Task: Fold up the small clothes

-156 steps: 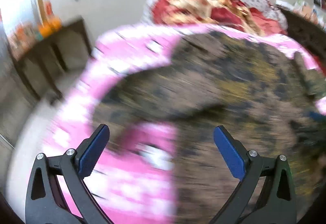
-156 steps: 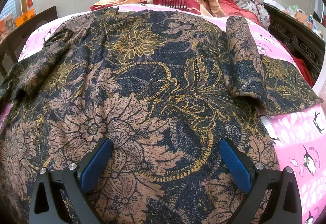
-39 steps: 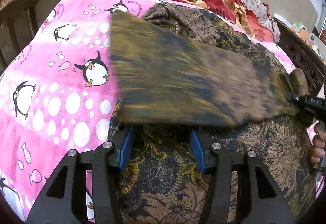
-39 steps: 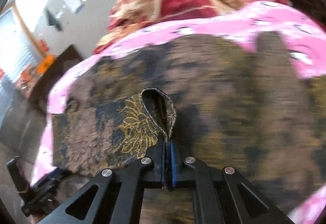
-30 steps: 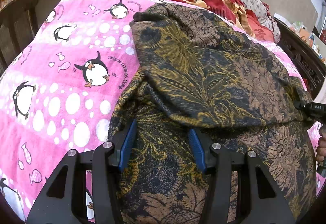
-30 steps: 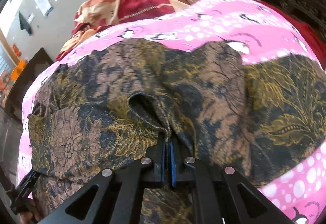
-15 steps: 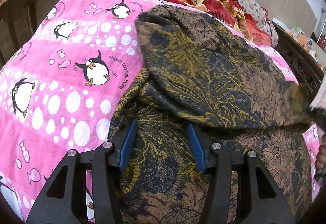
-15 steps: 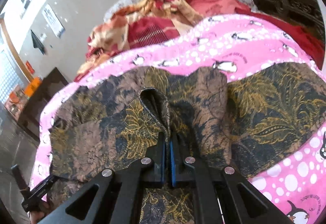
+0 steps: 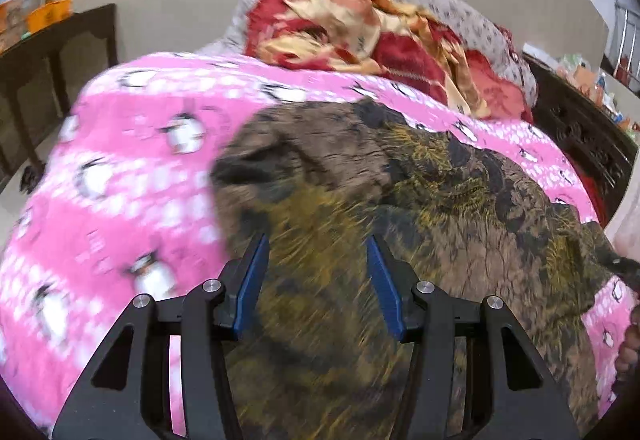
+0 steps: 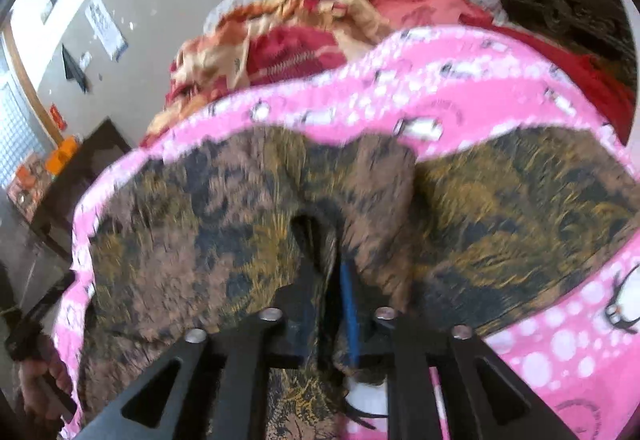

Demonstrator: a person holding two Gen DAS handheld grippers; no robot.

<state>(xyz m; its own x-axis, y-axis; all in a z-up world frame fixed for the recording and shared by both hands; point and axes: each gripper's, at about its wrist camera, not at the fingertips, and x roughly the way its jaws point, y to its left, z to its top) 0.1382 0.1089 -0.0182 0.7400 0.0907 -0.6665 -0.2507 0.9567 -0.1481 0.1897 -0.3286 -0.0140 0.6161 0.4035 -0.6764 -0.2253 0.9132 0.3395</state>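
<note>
A dark floral garment [image 9: 440, 199] in brown, gold and navy lies spread on the pink penguin blanket [image 9: 132, 167], its left sleeve folded in over the body. My left gripper [image 9: 316, 240] hovers above the garment's left part, open, with nothing between its blue pads. In the right wrist view the same garment [image 10: 200, 220] fills the middle. My right gripper [image 10: 326, 268] is low over it and its jaws are opening. A fold of the cloth still stands between them and drapes over the left finger. A dark gap shows beside the right blue pad [image 10: 349, 300].
A heap of red and cream quilts [image 9: 360, 35] lies at the far end of the bed. A dark wooden table [image 9: 60, 51] stands to the left, carved dark furniture [image 9: 580, 135] to the right. A person's hand [image 10: 40, 380] shows at the lower left.
My left gripper has lifted and drawn back from the garment, still open. My right gripper, shut on the cloth fold before, has parted its jaws and risen slightly.
</note>
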